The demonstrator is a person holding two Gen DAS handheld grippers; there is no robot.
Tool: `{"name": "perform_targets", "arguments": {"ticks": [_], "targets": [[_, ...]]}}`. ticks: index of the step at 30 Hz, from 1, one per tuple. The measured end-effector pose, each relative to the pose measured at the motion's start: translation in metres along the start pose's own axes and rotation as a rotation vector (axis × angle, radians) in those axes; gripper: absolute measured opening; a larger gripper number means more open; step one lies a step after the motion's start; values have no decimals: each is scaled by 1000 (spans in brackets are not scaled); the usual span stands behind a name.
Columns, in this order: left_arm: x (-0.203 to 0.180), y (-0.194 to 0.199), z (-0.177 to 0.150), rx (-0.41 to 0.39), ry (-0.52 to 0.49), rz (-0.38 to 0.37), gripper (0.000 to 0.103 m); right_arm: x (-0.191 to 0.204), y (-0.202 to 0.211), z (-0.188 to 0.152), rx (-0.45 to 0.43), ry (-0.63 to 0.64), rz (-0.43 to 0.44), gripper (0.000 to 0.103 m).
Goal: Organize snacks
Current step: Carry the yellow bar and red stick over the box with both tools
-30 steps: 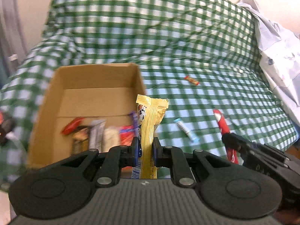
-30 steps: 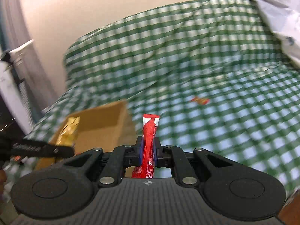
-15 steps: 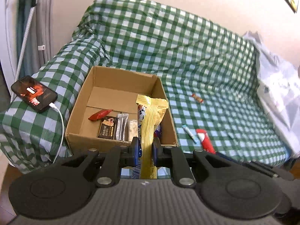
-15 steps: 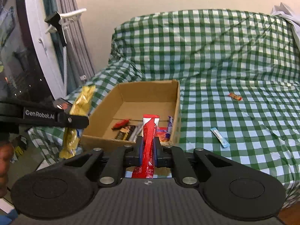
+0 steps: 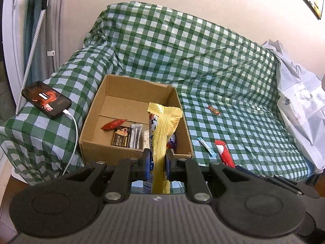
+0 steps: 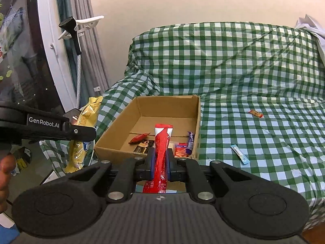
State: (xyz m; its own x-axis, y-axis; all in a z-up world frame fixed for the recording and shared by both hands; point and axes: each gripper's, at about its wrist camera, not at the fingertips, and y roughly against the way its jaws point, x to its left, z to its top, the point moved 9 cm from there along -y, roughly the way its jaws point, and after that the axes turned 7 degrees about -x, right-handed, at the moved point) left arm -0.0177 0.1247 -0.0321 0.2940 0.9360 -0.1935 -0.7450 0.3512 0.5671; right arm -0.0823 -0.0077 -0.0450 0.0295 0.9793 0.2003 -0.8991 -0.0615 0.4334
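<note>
My left gripper (image 5: 158,163) is shut on a tall yellow snack packet (image 5: 164,126) that stands upright between its pads. My right gripper (image 6: 160,163) is shut on a long red snack stick (image 6: 161,148). Both hang in front of the near wall of an open cardboard box (image 5: 113,93) on a green checked sofa. Several snacks lie on the box floor, among them a red wrapper (image 5: 113,124) and a brown bar (image 5: 121,137). In the right wrist view the left gripper (image 6: 84,131) holds the yellow packet (image 6: 86,118) at the left. A blue sachet (image 6: 239,154) and a small orange candy (image 6: 255,113) lie on the seat.
A phone (image 5: 46,98) with a white cable (image 5: 74,134) rests on the sofa's left armrest. White cloth (image 5: 300,93) is heaped at the sofa's right end. A window frame, curtains and a hose (image 6: 78,81) stand to the left. A hand (image 6: 5,174) shows at the left edge.
Both grippers have drawn back and risen from the sofa, each still holding its snack. The box, armrest and phone have come fully into view, and the blur has gone.
</note>
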Motion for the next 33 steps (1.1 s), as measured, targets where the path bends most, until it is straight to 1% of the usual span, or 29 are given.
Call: {"name": "perform_targets", "arguments": {"ticks": [9,17,23,33], "targets": [[15,-16,-3,26,24,12,16,4,-19,-6,49,15,-6,11],[34,-41,0,58,53,34,16,2,-41,-9,99,14,-22,11],[44,-61,9,67,78,45,16,1,-61,-5,123,22,-32,11],[49,-98,32,74,85,47,16,1,-101,9,140,30,-25,11]]}}
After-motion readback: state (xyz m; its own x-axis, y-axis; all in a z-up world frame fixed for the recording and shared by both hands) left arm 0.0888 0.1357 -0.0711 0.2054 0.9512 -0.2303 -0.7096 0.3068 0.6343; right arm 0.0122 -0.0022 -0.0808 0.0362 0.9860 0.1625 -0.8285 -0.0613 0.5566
